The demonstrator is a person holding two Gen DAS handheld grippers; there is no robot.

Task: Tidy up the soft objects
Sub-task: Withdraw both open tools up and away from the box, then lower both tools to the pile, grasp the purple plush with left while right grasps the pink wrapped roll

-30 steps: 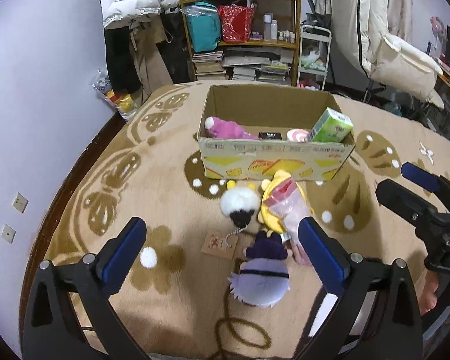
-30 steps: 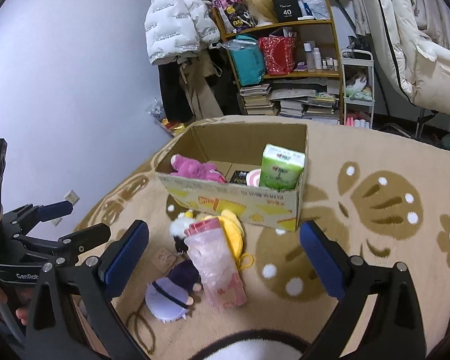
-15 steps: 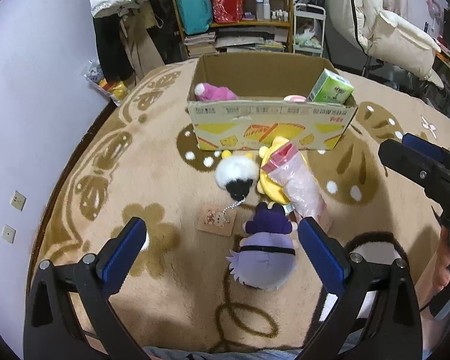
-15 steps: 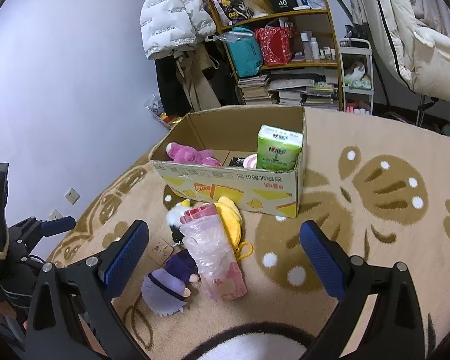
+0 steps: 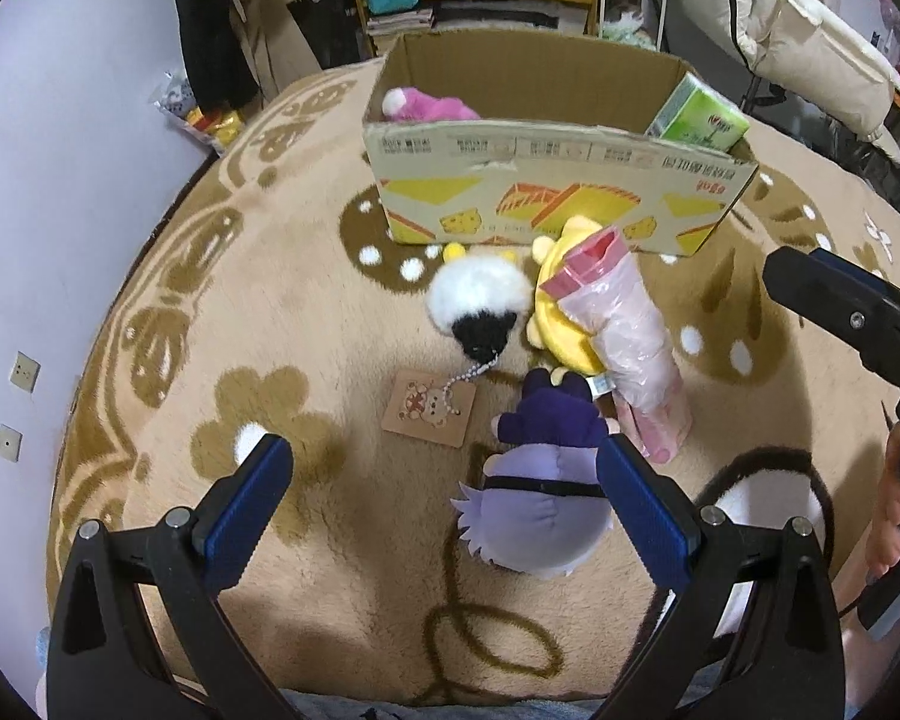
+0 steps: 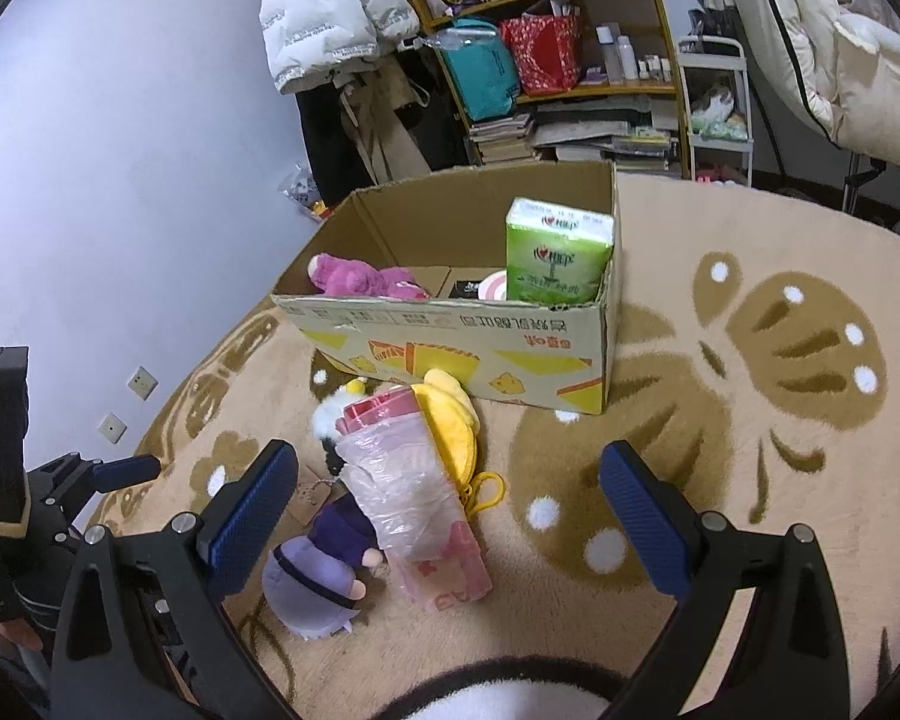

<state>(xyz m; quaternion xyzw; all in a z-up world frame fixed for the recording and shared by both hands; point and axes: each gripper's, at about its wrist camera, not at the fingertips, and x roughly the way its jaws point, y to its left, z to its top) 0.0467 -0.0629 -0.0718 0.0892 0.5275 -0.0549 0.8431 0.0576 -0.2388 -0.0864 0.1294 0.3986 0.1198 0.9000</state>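
A cardboard box (image 5: 546, 192) (image 6: 450, 348) stands on the rug and holds a pink plush (image 5: 426, 108) (image 6: 360, 279) and a green tissue pack (image 5: 699, 123) (image 6: 555, 258). In front of it lie a white-and-black pom plush (image 5: 480, 306), a yellow plush (image 5: 561, 312) (image 6: 453, 420), a pink plastic bag roll (image 5: 624, 330) (image 6: 414, 498) and a purple plush doll (image 5: 540, 480) (image 6: 324, 570). My left gripper (image 5: 441, 510) is open, low over the rug, with the purple doll just inside its right finger. My right gripper (image 6: 450, 516) is open above the bag roll.
A card tag (image 5: 429, 405) on a bead chain lies by the pom plush. The patterned beige rug (image 6: 750, 420) extends right of the box. A cluttered shelf (image 6: 558, 60) and hanging coats stand behind. The wall (image 5: 42, 180) is at left.
My left gripper has moved forward and down toward the purple doll. My right gripper has edged closer to the bag roll. Both stay open.
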